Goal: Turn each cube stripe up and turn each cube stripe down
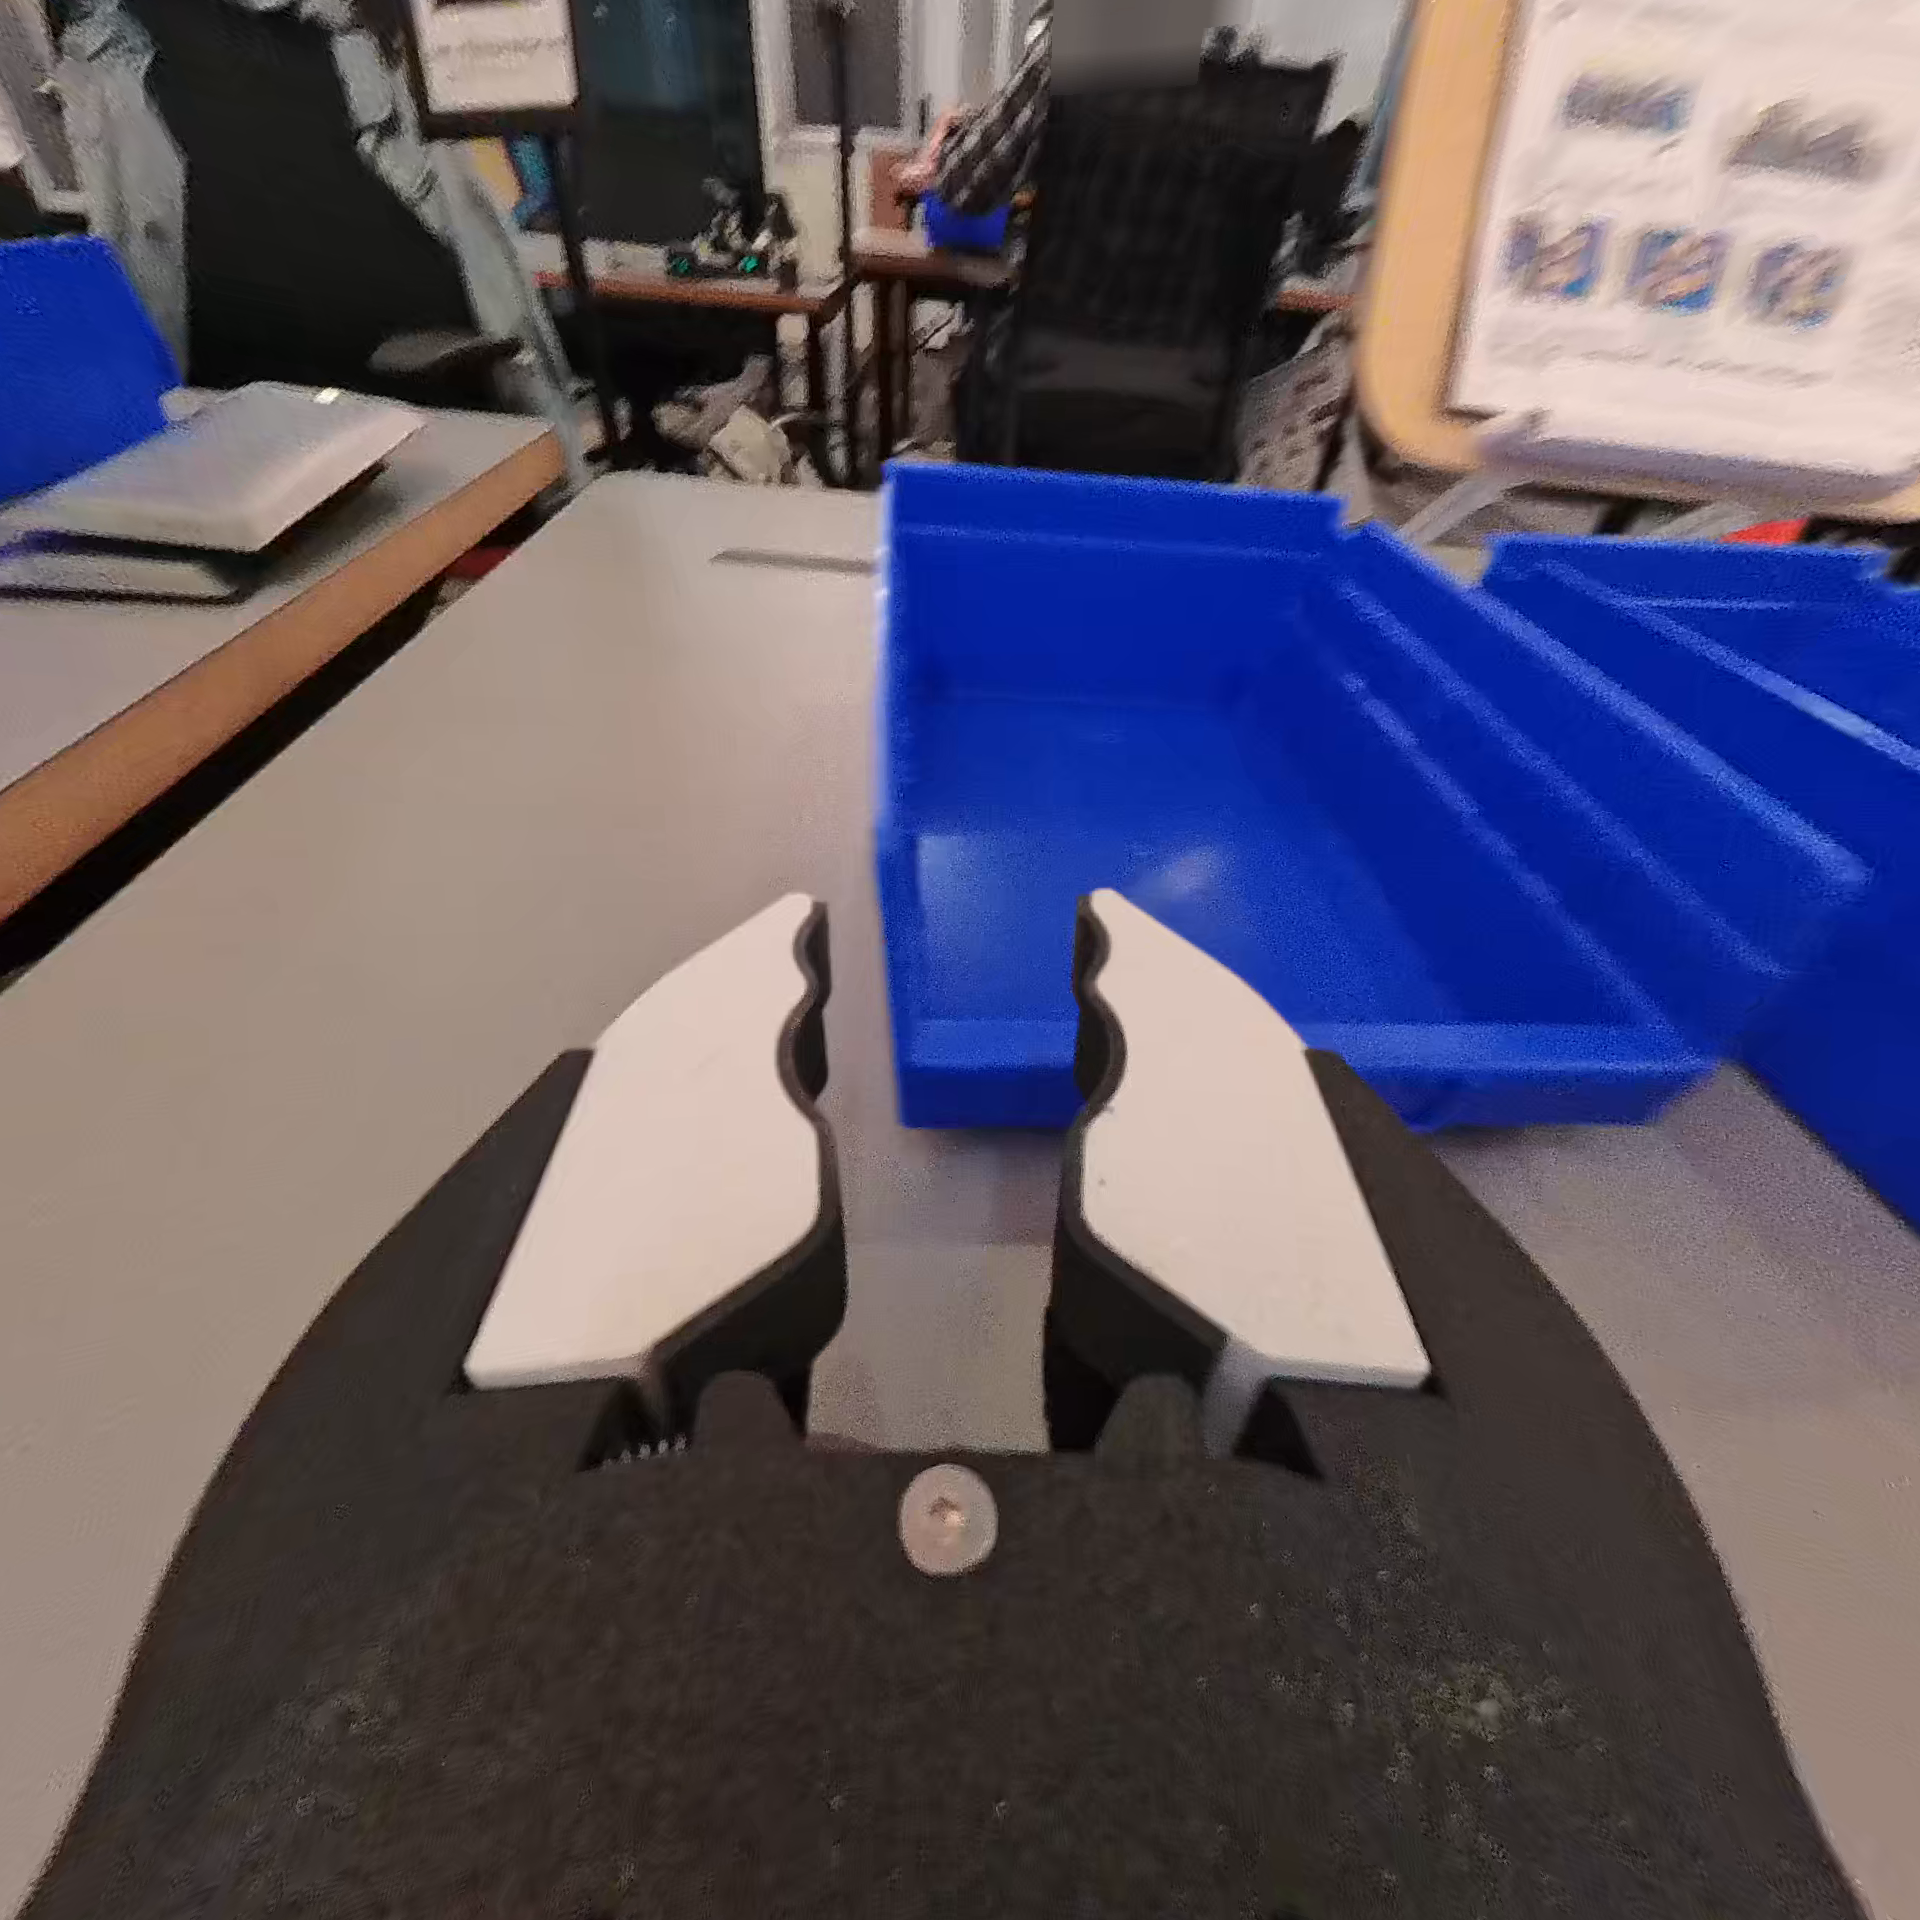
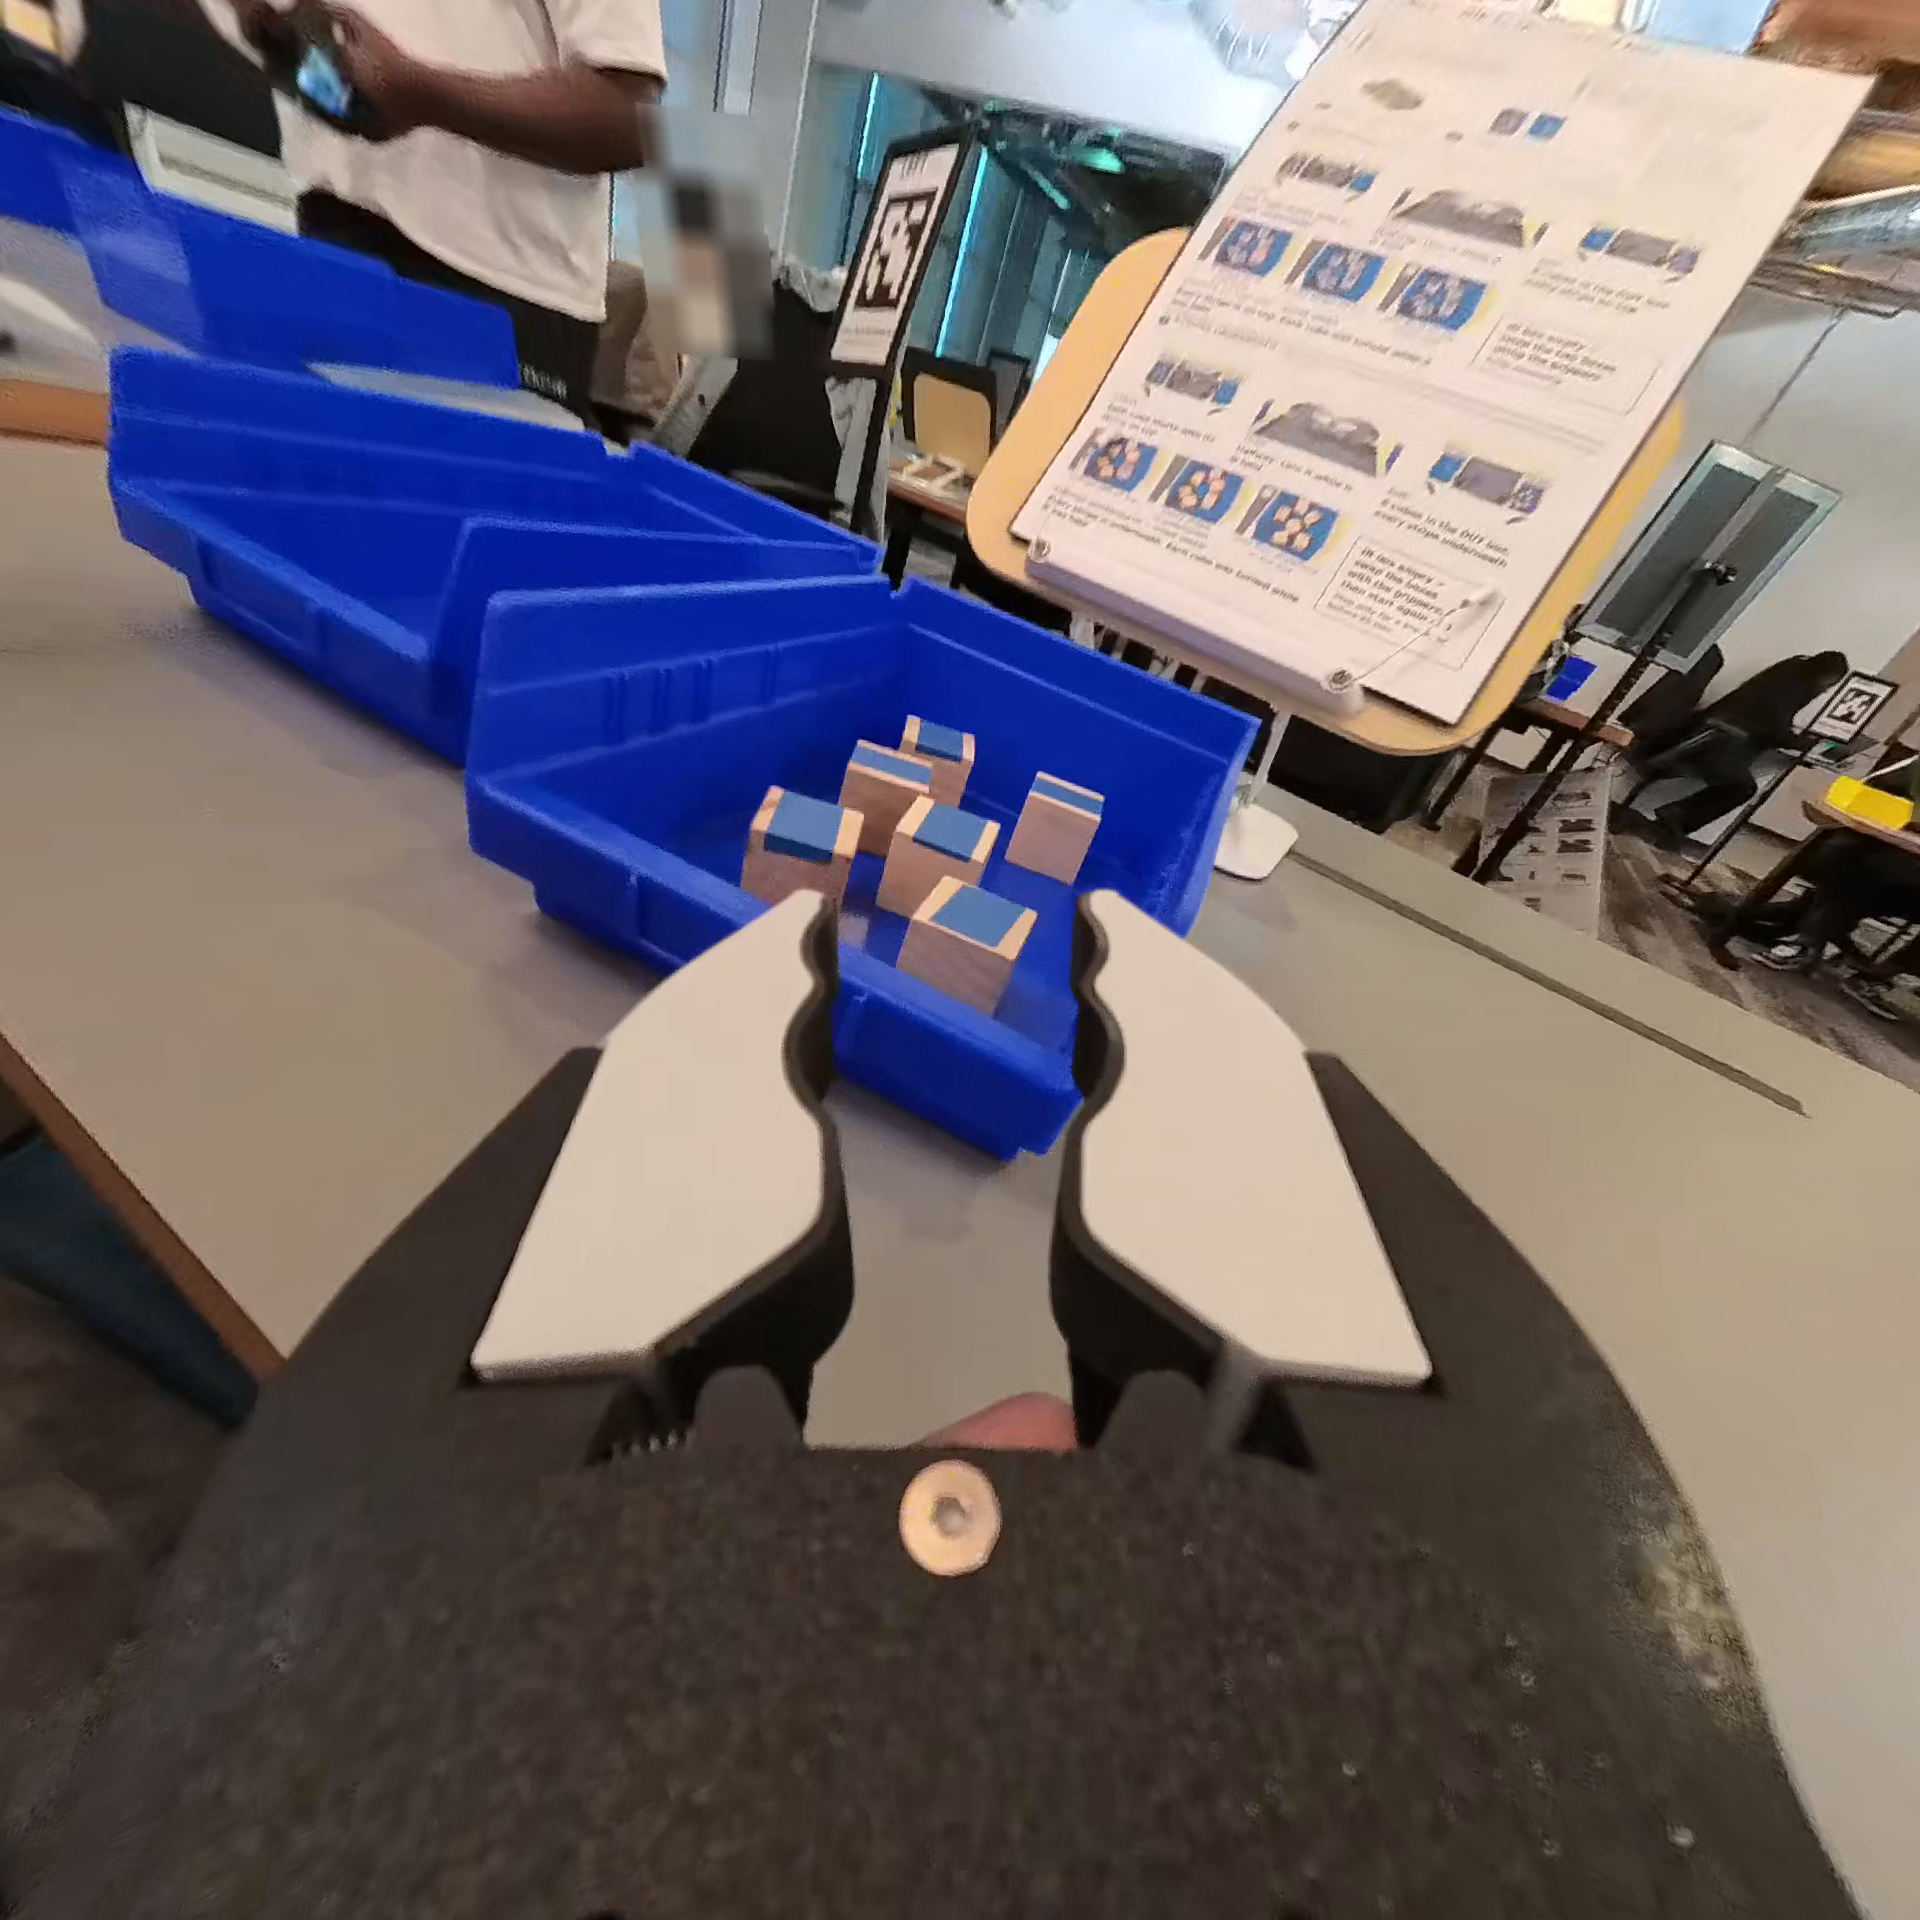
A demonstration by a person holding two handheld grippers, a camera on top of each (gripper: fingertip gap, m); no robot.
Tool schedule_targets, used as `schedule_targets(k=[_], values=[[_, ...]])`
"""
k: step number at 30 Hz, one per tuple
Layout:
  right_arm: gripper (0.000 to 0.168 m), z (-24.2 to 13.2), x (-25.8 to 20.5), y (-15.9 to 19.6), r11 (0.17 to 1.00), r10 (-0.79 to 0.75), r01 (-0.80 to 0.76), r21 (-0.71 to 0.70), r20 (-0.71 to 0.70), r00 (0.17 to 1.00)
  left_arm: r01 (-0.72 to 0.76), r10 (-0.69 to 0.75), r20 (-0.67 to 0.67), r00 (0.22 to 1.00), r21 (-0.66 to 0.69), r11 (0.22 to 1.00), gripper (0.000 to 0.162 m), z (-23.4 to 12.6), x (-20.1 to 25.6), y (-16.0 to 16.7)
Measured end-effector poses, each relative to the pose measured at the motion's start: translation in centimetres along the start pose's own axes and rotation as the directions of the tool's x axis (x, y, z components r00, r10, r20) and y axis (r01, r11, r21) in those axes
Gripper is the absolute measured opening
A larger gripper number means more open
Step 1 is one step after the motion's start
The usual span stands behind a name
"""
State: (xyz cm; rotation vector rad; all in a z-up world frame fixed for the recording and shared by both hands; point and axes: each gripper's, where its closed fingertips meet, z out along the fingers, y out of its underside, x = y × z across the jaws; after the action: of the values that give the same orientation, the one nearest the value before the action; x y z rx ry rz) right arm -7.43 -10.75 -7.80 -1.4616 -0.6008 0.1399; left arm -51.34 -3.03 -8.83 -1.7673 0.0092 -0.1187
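Note:
In the right wrist view, several wooden cubes [image 2: 940, 831] with blue stripes facing up stand in a blue bin [image 2: 665, 727]. The nearest cube [image 2: 966, 940] sits just beyond my right gripper [image 2: 954, 914], which is open and empty above the bin's near wall. In the left wrist view, my left gripper [image 1: 951, 914] is open and empty, hovering at the near left corner of an empty blue bin [image 1: 1226, 810]. No cubes show in that view.
A second blue bin [image 2: 312, 520] lies left of the cube bin, and another blue bin [image 1: 1766, 665] lies right of the empty one. An instruction sheet on a stand [image 2: 1382, 343] is behind. A person [image 2: 468, 135] stands at the table's far side.

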Motion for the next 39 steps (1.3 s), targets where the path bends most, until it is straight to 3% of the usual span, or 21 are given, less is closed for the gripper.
schedule_targets(k=[6,8,12,16,21,24,28,29,30,31,35,39], values=[[0.043,0.4,-1.0,1.4,0.995,0.042,-0.038,-0.097,0.045,0.998,0.025,-0.019,0.038,0.999,-0.163,0.986,0.063,6.1,-1.6,2.1],[0.039,0.5,-1.6,1.7,0.990,0.080,-0.070,-0.120,0.082,0.993,0.040,-0.038,0.012,0.999,-0.138,0.990,0.042,7.4,-1.2,1.2],[0.031,0.4,-2.8,1.5,0.979,0.180,-0.164,-0.121,0.144,0.973,0.095,-0.094,0.012,0.995,-0.212,0.973,0.002,7.5,-1.0,1.6],[0.029,0.7,-6.1,1.3,0.962,0.255,-0.220,-0.164,0.242,0.936,0.045,-0.029,0.087,0.996,-0.189,0.981,0.002,3.4,-0.8,2.4],[0.041,2.6,-13.7,0.2,0.937,0.327,-0.248,-0.248,0.362,0.873,0.122,-0.097,0.190,0.977,-0.126,0.985,0.003,-4.9,0.6,4.1],[0.048,5.3,-17.3,-1.3,0.916,0.381,-0.295,-0.273,0.356,0.853,0.084,-0.059,0.201,0.978,-0.120,0.989,0.005,-8.3,2.2,4.9],[0.049,10.0,-19.7,-1.3,0.895,0.403,-0.323,-0.307,0.244,0.882,0.026,0.000,0.193,0.981,-0.130,0.991,0.007,-10.8,3.7,5.6],[0.044,10.8,-20.6,-0.9,0.878,0.426,-0.332,-0.345,0.246,0.871,0.026,-0.001,0.191,0.982,-0.129,0.991,0.007,-11.3,3.9,5.7],[0.023,11.5,-21.3,-0.7,0.857,0.454,-0.348,-0.380,0.240,0.858,0.029,-0.004,0.193,0.981,-0.126,0.992,0.006,-11.6,3.9,5.7],[0.027,12.0,-21.6,-1.0,0.846,0.476,-0.368,-0.387,0.235,0.848,0.029,-0.005,0.208,0.978,-0.116,0.993,0.006,-11.9,3.8,5.8],[0.008,13.0,-21.0,-1.6,0.861,0.423,-0.331,-0.387,0.181,0.888,0.003,0.010,0.241,0.970,-0.052,0.999,0.008,-13.0,3.9,4.7],[0.004,11.9,-17.9,-5.5,0.922,0.348,-0.314,-0.226,0.130,0.929,-0.080,0.050,0.250,0.967,0.110,0.991,0.007,-14.1,6.4,-0.4]])
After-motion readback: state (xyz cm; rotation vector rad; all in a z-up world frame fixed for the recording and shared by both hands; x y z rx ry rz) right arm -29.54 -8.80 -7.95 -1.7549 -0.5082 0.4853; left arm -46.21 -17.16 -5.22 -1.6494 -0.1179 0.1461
